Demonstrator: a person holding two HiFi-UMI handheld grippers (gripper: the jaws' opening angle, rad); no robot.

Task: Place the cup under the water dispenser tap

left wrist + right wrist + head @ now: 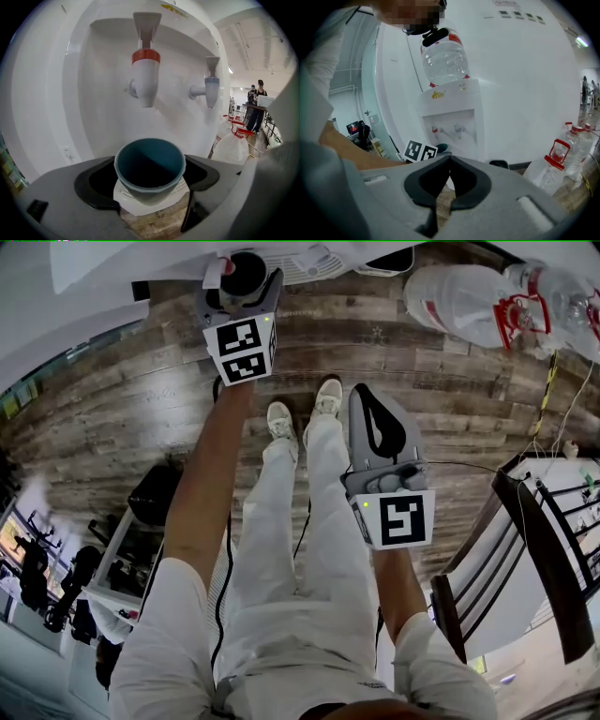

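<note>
Wood-plank floor [141,399]; white water dispenser [93,93]; left gripper [151,174], jaws wide around the cup [150,164]; right gripper [449,164], jaws closed, empty.

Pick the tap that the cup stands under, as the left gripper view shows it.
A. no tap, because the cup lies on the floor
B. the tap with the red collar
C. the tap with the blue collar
B: the cup sits directly below the red tap, while the blue tap hangs off to its right.
</note>
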